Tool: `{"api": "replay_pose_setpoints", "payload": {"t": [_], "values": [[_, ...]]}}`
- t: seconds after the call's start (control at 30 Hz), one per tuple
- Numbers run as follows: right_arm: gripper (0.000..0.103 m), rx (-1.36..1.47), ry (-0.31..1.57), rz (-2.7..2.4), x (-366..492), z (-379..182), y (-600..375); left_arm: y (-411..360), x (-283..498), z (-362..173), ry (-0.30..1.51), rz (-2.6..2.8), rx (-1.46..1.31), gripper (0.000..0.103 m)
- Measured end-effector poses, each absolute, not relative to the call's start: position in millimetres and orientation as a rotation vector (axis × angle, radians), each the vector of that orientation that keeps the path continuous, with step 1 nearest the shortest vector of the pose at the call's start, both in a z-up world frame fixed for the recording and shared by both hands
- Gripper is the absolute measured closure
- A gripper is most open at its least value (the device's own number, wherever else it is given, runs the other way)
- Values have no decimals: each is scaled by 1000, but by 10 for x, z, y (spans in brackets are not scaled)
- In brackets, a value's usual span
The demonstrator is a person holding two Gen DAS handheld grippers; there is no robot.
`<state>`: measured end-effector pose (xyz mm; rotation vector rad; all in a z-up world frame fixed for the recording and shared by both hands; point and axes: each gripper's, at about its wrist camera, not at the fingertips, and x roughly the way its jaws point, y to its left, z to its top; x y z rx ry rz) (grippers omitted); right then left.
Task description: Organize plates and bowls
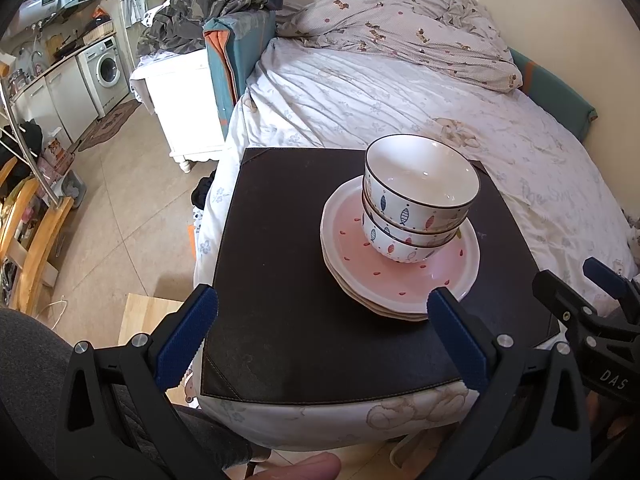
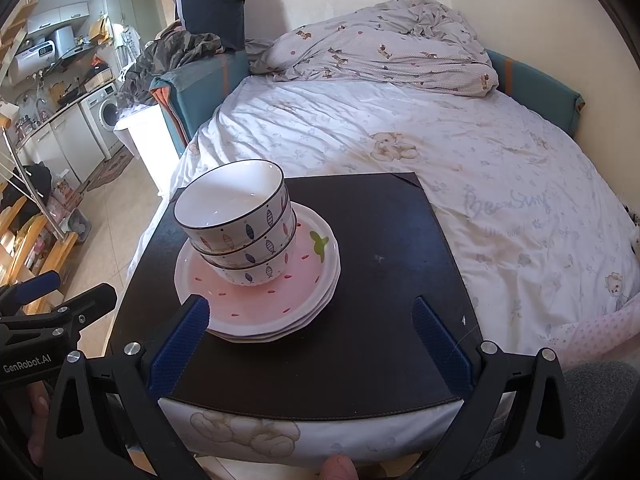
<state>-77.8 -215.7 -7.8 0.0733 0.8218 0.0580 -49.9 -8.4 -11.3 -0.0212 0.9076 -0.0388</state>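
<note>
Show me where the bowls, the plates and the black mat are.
bowls [image 1: 420, 204]: left wrist view, outer wall of the top bowl in the stack.
plates [image 2: 256, 300]: right wrist view, pink face of the top plate.
mat [image 2: 380, 280]: right wrist view, bare patch right of the plates.

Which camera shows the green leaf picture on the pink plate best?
The right wrist view shows it best: the green leaf mark sits in plain sight on the pink dotted top plate, beside the stacked white fish-patterned bowls. In the left wrist view, those bowls hide almost all of it.
</note>
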Motion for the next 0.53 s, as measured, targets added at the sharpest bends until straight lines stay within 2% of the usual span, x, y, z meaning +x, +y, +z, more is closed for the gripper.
{"api": "replay_pose_setpoints", "payload": {"t": [0.53], "values": [[0, 77, 824, 58, -780, -86, -2162, -105, -503, -111, 903, -44, -31, 0]]}}
